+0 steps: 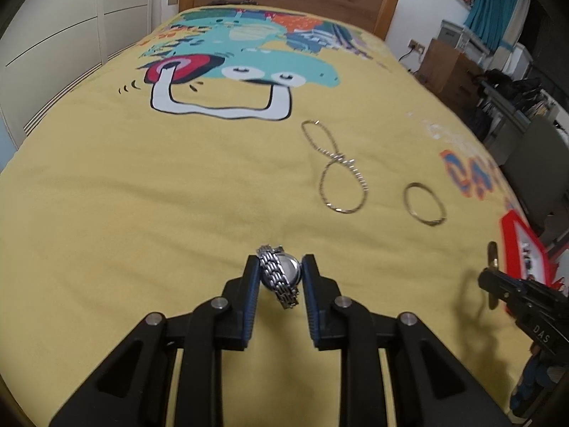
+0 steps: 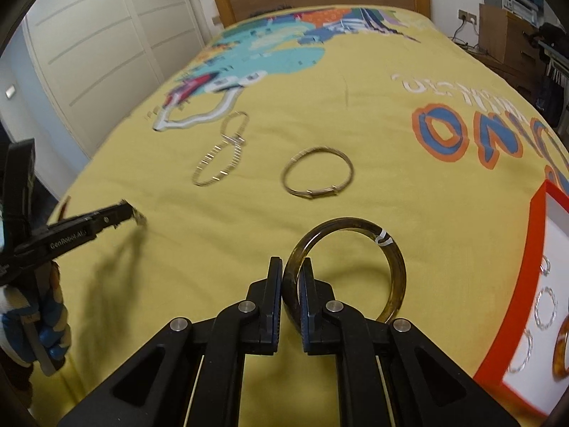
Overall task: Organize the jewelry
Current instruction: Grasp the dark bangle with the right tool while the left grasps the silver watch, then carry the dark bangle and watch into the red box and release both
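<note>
- your left gripper (image 1: 280, 274) is clamped on the watch (image 1: 280, 275) above the bedspread (image 1: 142, 195); loose bracelet links could slip out.
- right gripper (image 2: 291, 284) pinches the amber bangle (image 2: 355, 270) by one edge, so it might swing clipping the red tray (image 2: 505, 320).

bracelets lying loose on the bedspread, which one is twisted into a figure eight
The silver chain bracelet, farther left, crosses over itself into two loops. The thin wire bangle beside it lies as one open ring.

Open yellow bed cover (image 1: 142, 195) ahead and left of both tools, chain bracelet (image 2: 222, 151) and thin bangle (image 2: 317, 172) lying mid-bed, well apart, red-rimmed tray (image 2: 505, 320) blocking right edge.
</note>
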{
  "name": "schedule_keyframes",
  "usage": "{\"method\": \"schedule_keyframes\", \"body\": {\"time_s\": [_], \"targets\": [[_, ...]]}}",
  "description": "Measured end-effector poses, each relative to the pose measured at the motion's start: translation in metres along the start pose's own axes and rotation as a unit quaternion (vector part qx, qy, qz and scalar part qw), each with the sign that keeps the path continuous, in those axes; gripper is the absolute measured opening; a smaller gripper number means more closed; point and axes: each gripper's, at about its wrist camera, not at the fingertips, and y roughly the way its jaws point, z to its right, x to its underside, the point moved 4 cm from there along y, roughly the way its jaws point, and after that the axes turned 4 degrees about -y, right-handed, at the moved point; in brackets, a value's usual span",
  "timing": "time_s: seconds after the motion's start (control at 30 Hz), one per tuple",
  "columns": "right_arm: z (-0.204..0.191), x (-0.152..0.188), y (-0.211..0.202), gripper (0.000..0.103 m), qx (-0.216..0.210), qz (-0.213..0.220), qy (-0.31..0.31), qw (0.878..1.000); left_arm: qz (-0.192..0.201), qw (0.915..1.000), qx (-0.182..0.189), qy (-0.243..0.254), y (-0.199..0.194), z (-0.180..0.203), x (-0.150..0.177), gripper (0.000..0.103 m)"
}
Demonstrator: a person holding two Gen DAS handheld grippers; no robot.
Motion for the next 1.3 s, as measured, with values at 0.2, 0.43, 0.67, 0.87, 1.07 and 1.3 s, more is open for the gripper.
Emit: {"method": "schedule_keyframes", "body": {"time_s": [0.2,0.43,0.67,0.87,1.07,1.3], "targets": [[-0.026,0.008,-0.044,0.008,-0.019,0.031,0.001,0.999,0.022,0.9995,0.02,0.008,-0.048,0.009,0.012,0.022],[-0.028,0.027,-0.092,0.008,-0.012,0.054,0.003,0.998,0.027,0.9979,0.051,0.029,-0.082,0.046,0.03,0.022],[0.018,0.045,-0.139,0.009,0.023,0.071,0.021,0.997,0.023,0.992,0.102,0.069,-0.096,0.12,0.038,0.022],[0.092,0.061,-0.171,0.009,0.069,0.073,0.05,0.994,0.002,0.9814,0.151,0.118,-0.086,0.205,0.046,0.022],[0.169,0.057,-0.175,0.009,0.1,0.066,0.075,0.99,-0.023,0.9673,0.194,0.162,-0.054,0.302,0.048,0.022],[0.237,0.038,-0.138,0.009,0.107,0.035,0.075,0.991,-0.05,0.9528,0.209,0.214,0.008,0.396,0.047,0.022]]}}
